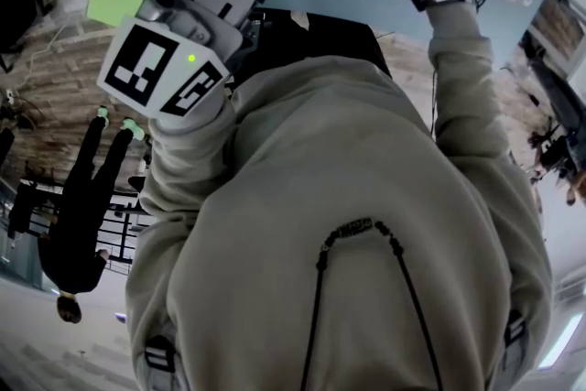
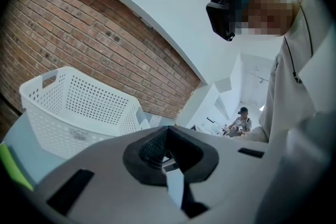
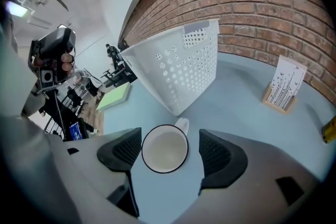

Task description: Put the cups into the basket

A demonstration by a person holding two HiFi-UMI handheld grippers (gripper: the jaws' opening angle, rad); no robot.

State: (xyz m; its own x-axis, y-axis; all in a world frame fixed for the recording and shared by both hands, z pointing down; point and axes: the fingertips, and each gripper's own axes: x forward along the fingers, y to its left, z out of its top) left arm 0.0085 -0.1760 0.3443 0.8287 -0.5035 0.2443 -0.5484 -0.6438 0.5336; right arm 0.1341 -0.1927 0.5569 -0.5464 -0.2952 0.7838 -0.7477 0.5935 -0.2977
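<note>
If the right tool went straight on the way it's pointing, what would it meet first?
Most likely the white cup, which sits between the right tool's open jaws on the table. The white basket stands beyond it. Depth is hard to judge.

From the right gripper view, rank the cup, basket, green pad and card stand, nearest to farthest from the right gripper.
1. Cup, between the open jaws.
2. White basket, just behind the cup.
3. Green pad, far left, and card stand, far right: too close to call.
</note>
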